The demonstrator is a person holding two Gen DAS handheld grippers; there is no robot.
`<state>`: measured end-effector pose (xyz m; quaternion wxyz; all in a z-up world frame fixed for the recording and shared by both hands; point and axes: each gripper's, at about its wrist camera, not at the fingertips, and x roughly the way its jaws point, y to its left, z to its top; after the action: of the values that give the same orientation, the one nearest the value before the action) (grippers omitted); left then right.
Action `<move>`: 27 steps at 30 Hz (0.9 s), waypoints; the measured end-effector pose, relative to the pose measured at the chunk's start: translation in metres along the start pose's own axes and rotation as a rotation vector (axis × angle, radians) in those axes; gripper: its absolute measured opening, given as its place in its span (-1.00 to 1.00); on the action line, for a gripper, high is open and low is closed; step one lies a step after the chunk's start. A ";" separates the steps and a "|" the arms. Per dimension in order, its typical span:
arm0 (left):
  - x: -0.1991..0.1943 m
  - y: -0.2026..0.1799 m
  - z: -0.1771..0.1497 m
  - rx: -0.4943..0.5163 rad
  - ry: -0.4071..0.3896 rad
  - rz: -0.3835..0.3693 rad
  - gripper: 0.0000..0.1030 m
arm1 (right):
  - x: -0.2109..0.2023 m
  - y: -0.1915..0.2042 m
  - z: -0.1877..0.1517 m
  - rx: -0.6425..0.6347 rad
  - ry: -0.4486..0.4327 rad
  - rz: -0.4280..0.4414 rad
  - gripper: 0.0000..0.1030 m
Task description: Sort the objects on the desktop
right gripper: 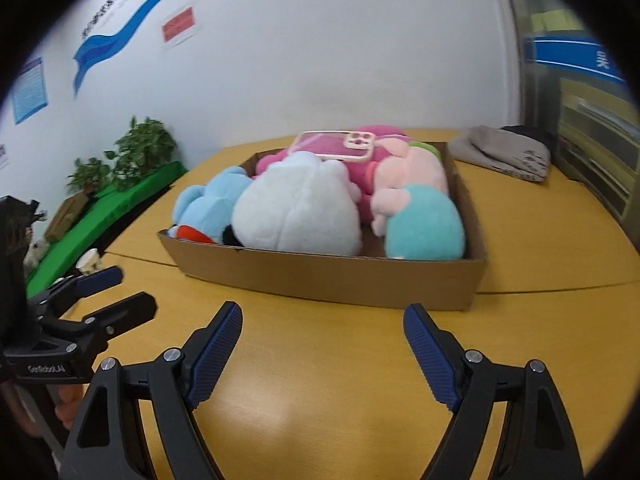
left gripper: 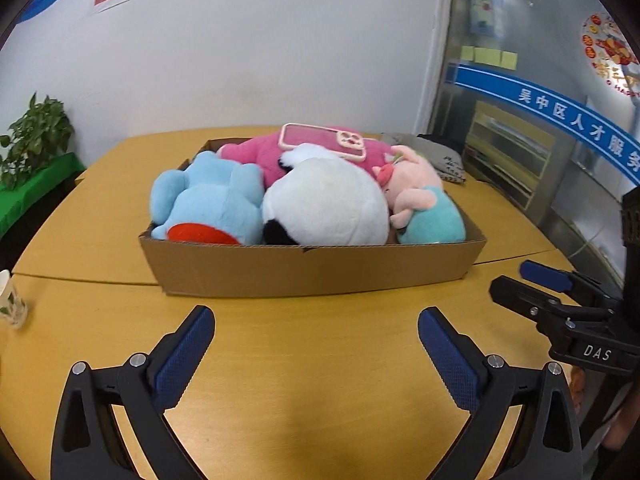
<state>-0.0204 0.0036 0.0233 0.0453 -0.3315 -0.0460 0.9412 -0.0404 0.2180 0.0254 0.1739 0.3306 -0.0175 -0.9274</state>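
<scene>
Yellow wood makes the counter (left gripper: 312, 344), and it fills the lower part of both views. On it, near the middle, stands a low cardboard box (left gripper: 312, 270), which is packed full with soft toys. The largest toy is a white plush (left gripper: 326, 200) with black patches, and it lies in the front centre of the box. To its left lies a light blue plush (left gripper: 208, 204) with a red patch, touching the front wall. Behind them lies a pink plush (left gripper: 256, 154). At the right side of the box lies a smaller plush in pale pink and teal (left gripper: 424, 208). A phone in a pink case (left gripper: 322, 140) rests flat on top of the pink plush.

Beyond the box, at the far right of the counter, lies a grey cloth bag (right gripper: 504, 154). A paper cup (left gripper: 10, 300) stands at the left edge of the counter.

The left tool (left gripper: 316, 340) hangs over the counter in front of the box, fingers spread wide, holding nothing. The right tool (right gripper: 322, 334) is beside it, also spread and empty.
</scene>
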 end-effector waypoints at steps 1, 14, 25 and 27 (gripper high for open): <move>0.001 0.002 0.000 -0.011 0.006 0.016 1.00 | 0.001 0.001 -0.001 -0.003 0.000 -0.008 0.62; 0.010 0.011 -0.009 -0.041 0.022 0.066 1.00 | 0.006 0.006 0.000 0.007 0.015 -0.097 0.62; 0.000 0.006 -0.018 -0.033 0.013 0.072 1.00 | -0.002 0.017 -0.015 -0.014 0.012 -0.144 0.62; -0.001 0.007 -0.018 -0.040 0.009 0.073 1.00 | -0.002 0.019 -0.016 -0.020 0.011 -0.151 0.62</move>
<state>-0.0085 -0.0029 0.0095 0.0044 -0.3380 -0.0525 0.9397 -0.0236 0.2022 0.0167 0.1066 0.3345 0.0176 -0.9362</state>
